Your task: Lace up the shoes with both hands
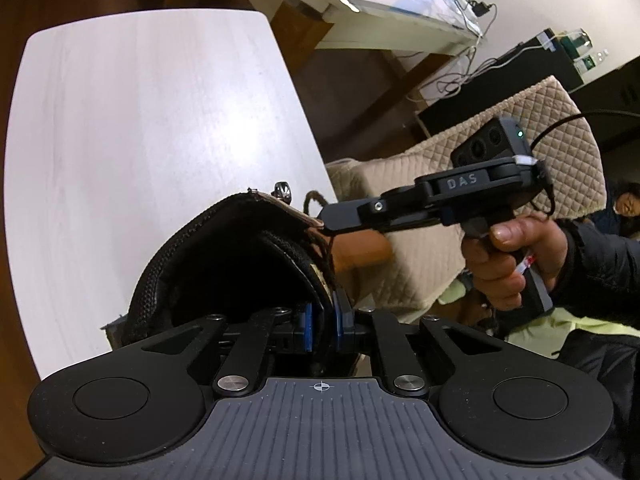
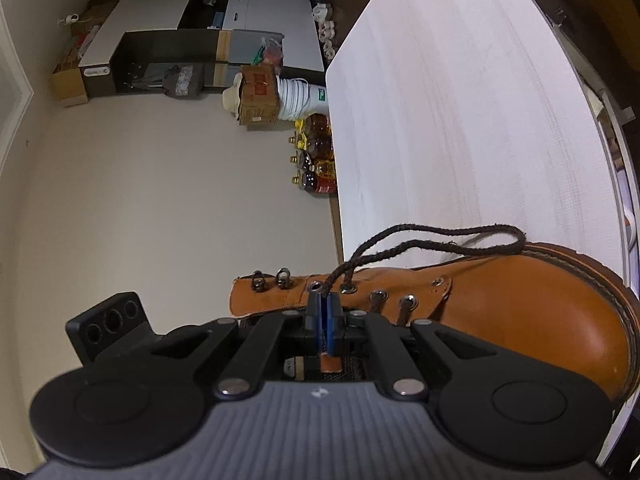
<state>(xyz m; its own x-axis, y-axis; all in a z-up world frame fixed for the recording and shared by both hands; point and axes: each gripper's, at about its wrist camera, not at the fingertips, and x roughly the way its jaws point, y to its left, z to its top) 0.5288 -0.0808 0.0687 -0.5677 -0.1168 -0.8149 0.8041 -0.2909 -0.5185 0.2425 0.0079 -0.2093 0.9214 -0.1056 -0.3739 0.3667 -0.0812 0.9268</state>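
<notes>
A tan leather boot [image 2: 500,312] lies on the white table [image 2: 460,120], toe at the right. Its dark brown lace [image 2: 440,240] loops over the tabletop and runs back down to my right gripper [image 2: 325,308], which is shut on it beside the upper eyelets [image 2: 348,288]. From the left wrist view the right gripper [image 1: 326,220], held in a hand [image 1: 508,264], reaches the boot's eyelet flap from the right. My left gripper [image 1: 324,320] is shut on the boot's black padded collar [image 1: 224,248], with the collar edge pinched between its blue pads [image 1: 308,326].
The boot sits near the table's edge, with floor beyond. A quilted beige sofa [image 1: 500,160] stands to the right and a desk [image 1: 380,8] with cables behind it. Bottles [image 2: 316,160] and a cardboard box [image 2: 258,96] stand on the floor by the table.
</notes>
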